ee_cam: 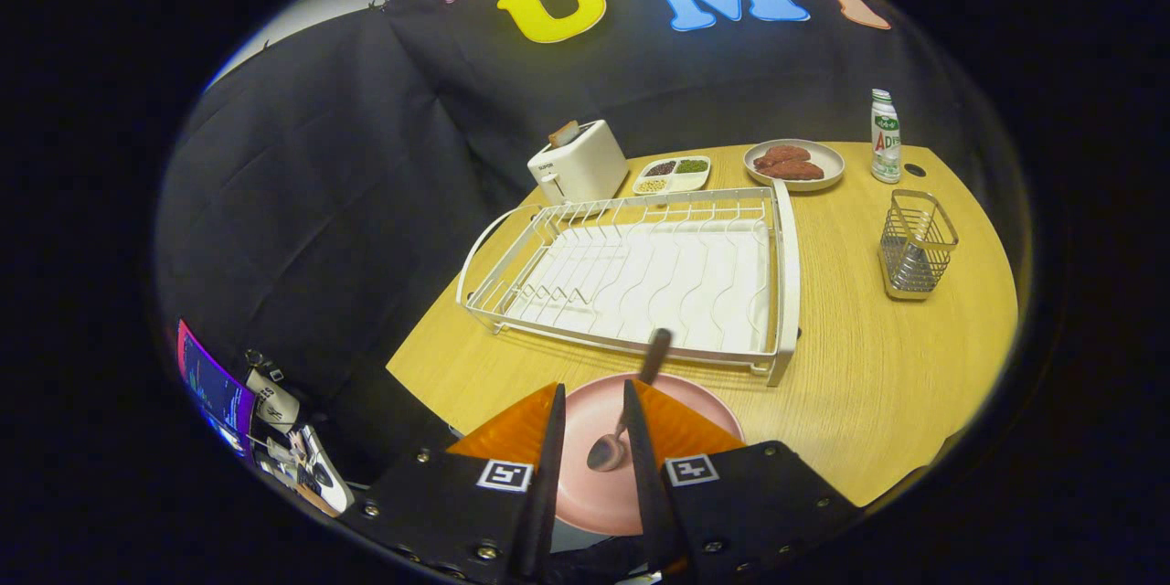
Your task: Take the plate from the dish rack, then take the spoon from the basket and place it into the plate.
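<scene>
One gripper (pixel 592 416), fingers parted narrowly, spoon (pixel 614 439) between them; grip on it unclear. Spoon bowl over pink plate (pixel 594 484), contact unclear, plate edges hidden behind fingers. Dish rack (pixel 640 274) beyond, basket (pixel 916 244) further right.

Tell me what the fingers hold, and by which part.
Nothing, apparently: the metal spoon lies on the pink round plate, bowl between the open gripper fingers, neither clearly pressing it.
</scene>
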A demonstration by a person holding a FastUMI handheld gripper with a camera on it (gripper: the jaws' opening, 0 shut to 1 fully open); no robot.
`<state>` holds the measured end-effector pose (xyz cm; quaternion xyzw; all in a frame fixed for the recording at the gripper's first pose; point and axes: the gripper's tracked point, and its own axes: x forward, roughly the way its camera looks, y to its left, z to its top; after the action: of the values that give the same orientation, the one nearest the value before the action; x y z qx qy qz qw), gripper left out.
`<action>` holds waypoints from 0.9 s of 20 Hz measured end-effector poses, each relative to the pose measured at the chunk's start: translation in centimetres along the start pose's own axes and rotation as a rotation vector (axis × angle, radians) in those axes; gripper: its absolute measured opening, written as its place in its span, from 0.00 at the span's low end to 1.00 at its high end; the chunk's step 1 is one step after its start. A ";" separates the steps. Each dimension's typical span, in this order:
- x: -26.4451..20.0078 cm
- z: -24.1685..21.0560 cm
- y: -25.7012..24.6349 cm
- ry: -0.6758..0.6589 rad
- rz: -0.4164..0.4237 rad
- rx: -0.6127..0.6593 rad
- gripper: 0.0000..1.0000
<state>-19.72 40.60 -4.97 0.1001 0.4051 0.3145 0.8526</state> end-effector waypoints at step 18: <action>-12.5 13.0 -12.0 -0.437 -0.308 -0.006 0.39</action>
<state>-10.41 24.52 6.23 0.1002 0.2209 0.1531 0.9580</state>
